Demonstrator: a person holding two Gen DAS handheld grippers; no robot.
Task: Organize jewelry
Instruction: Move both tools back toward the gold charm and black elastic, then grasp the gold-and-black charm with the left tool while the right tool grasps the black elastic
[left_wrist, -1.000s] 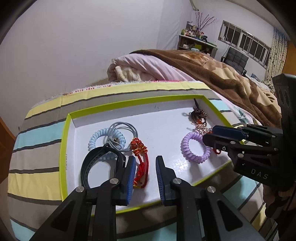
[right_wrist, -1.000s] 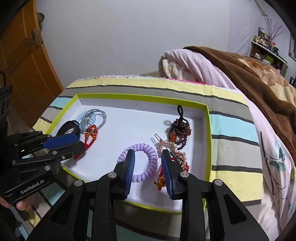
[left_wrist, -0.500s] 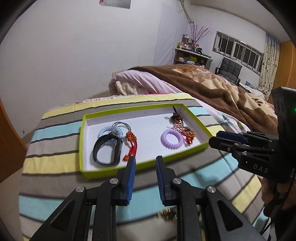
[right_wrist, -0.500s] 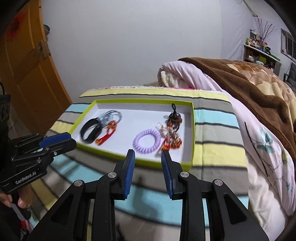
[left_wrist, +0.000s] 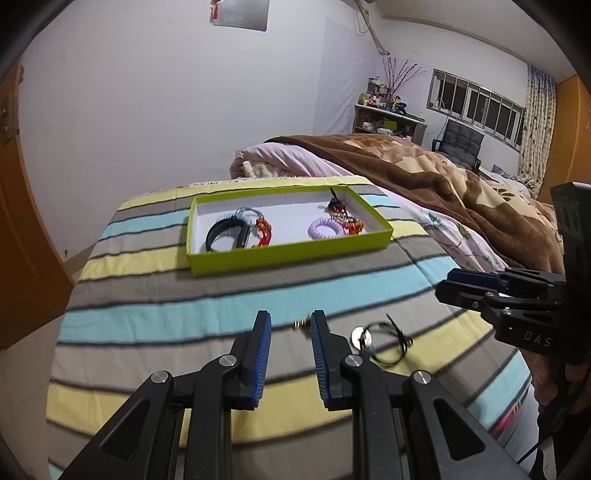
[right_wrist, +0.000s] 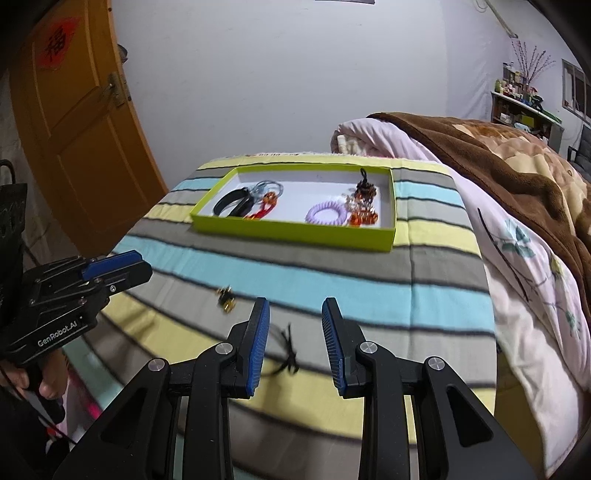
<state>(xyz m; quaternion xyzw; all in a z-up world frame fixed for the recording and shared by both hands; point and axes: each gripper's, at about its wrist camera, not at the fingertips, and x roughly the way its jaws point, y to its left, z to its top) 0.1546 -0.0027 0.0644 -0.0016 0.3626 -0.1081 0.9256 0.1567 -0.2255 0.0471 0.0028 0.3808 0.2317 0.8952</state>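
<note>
Both tongs, left (left_wrist: 289, 354) and right (right_wrist: 294, 345), have pulled back from the tray (left_wrist: 291, 248) and hang open, holding nothing. Near them a gold charm (right_wrist: 226, 297) and corded pendant (left_wrist: 380, 336) lie loose on the bed, likely next. Farther off, the tray holds the sorted pieces.

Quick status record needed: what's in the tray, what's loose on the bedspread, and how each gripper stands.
tray: green-rimmed tray on the striped bedspread
in tray, left end: black band, pale coil tie, red knot charm
in tray, right end: purple coil tie, dark bead charm
loose on bedspread: small gold piece, black cord necklace with round pendant
left gripper: open, nothing between the jaws
right gripper: open, over the black cord, not touching
</note>
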